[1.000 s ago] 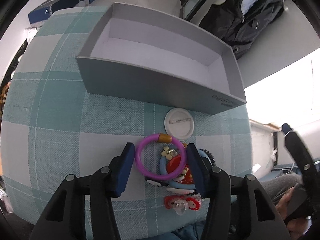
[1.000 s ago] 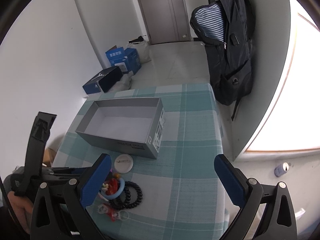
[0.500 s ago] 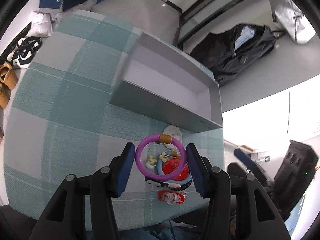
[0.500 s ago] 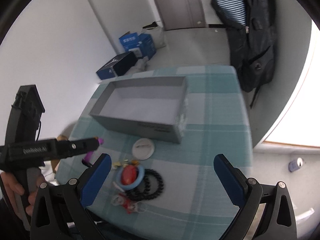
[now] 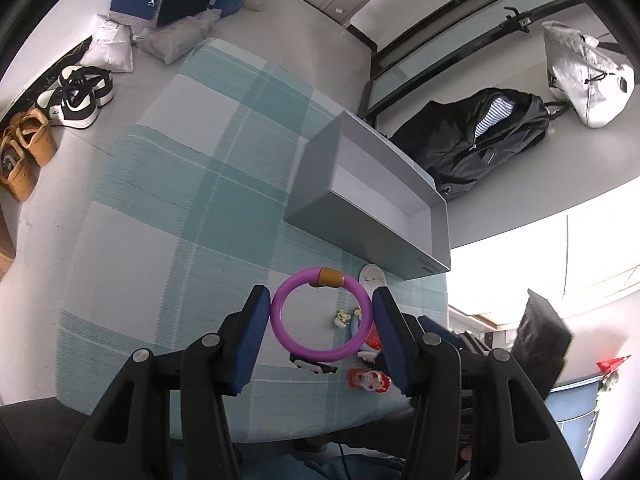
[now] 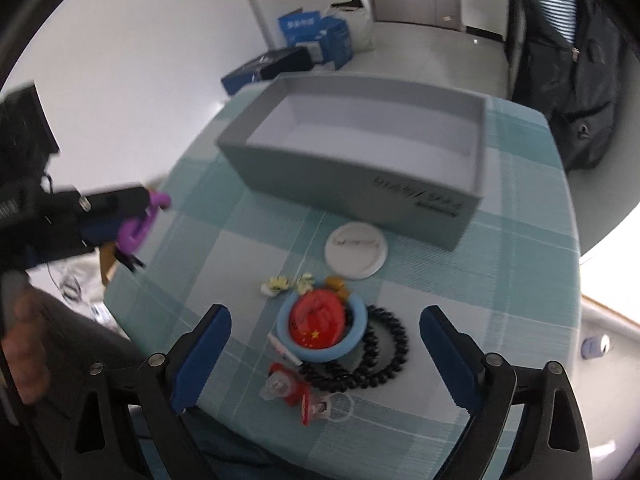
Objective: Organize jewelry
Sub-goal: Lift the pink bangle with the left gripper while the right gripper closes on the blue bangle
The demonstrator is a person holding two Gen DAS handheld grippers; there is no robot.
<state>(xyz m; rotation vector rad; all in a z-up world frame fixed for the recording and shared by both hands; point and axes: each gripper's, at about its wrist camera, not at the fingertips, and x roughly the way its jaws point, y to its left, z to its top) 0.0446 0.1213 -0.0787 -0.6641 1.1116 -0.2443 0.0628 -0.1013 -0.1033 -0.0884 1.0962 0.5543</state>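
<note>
Above the surface, the left claw grips the purple ring, apparently bound for the empty grey box, while the right claw, wide but just narrowing, hangs over the pile, needing descent onto one piece.

hidden: blue ring and red badge mostly behind left gripper's right finger | blurred: box lettering unreadable, purple ring smeared | cut off: hand at left edge
</note>
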